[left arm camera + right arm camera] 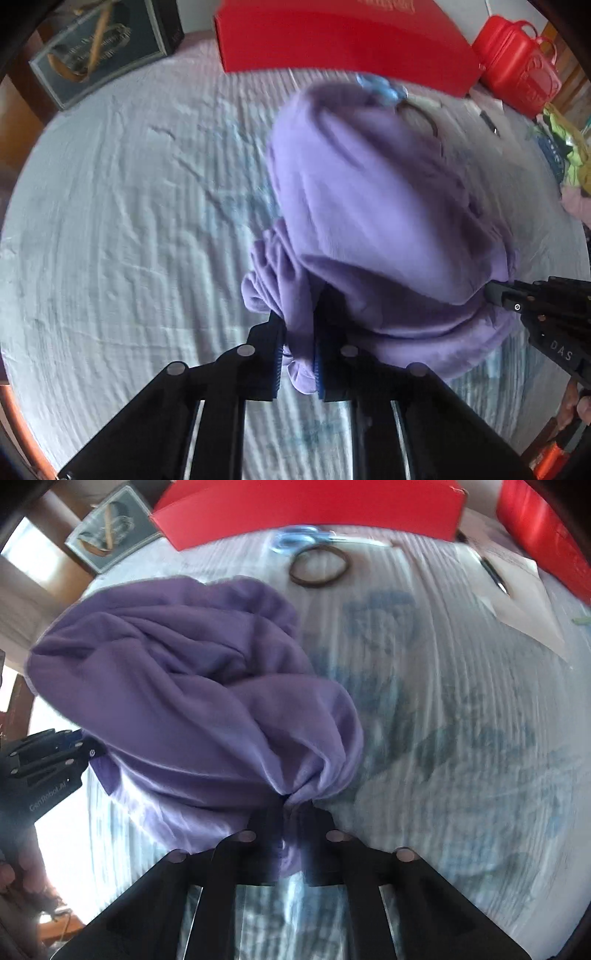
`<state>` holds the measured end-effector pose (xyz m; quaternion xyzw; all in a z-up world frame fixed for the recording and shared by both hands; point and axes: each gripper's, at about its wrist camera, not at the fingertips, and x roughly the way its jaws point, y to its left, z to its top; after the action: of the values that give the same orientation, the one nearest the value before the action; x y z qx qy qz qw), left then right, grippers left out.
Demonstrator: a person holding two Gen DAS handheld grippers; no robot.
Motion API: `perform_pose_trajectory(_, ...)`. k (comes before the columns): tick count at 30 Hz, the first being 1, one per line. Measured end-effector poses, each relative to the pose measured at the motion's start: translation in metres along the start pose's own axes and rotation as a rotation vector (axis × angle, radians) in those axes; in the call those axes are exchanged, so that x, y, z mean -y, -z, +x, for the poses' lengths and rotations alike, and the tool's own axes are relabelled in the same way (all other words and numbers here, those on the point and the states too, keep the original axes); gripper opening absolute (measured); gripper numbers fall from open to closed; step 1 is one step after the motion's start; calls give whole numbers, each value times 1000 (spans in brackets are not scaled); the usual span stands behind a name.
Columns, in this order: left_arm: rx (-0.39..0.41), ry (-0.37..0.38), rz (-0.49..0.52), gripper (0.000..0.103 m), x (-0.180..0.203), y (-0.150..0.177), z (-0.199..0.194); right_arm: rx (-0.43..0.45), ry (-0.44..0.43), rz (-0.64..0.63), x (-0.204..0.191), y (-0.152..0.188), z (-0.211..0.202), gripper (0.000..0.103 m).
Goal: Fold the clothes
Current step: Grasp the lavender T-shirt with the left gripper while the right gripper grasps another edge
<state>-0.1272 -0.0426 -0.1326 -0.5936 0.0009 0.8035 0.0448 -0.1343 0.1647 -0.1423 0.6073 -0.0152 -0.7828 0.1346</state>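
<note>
A purple garment [376,221] hangs bunched between my two grippers above a pale bed sheet [129,221]. My left gripper [299,332] is shut on a gathered edge of the garment. My right gripper [297,808] is shut on another pinched edge of the purple garment [192,686]. The right gripper also shows at the right edge of the left wrist view [495,291], touching the cloth. The left gripper shows at the left of the right wrist view [88,753]. The cloth hides part of the sheet beneath it.
A red box [332,37] and a red jug [517,66] stand at the far side. A dark framed box [103,48] sits far left. Blue scissors [295,535], a brown hair band [319,568], a pen [493,576] and paper [517,590] lie on the sheet. Colourful clothes [565,155] lie at right.
</note>
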Motion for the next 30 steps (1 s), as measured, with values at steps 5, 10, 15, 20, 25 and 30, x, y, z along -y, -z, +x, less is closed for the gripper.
perform_pose_trajectory(5, 47, 141, 2, 36, -22, 0, -59, 204, -8, -14, 2, 1, -89, 7)
perform_pose_trajectory(10, 99, 147, 147, 72, -19, 13, -95, 285, 115, 25, 26, 28, -149, 7)
perform_pose_trajectory(15, 71, 129, 115, 72, -21, 13, -76, 220, 287, 178, 89, 85, -158, 7)
perform_pose_trajectory(20, 25, 121, 136, 72, 2, 18, -42, 172, 295, 311, 126, 129, -150, 43)
perform_pose_trajectory(25, -7, 134, 169, 72, 40, 22, -16, 142, 152, 335, 125, 136, -123, 72)
perform_pose_trajectory(30, -74, 126, 181, 72, 63, 28, 12, 74, 172, 344, 126, 140, -92, 80)
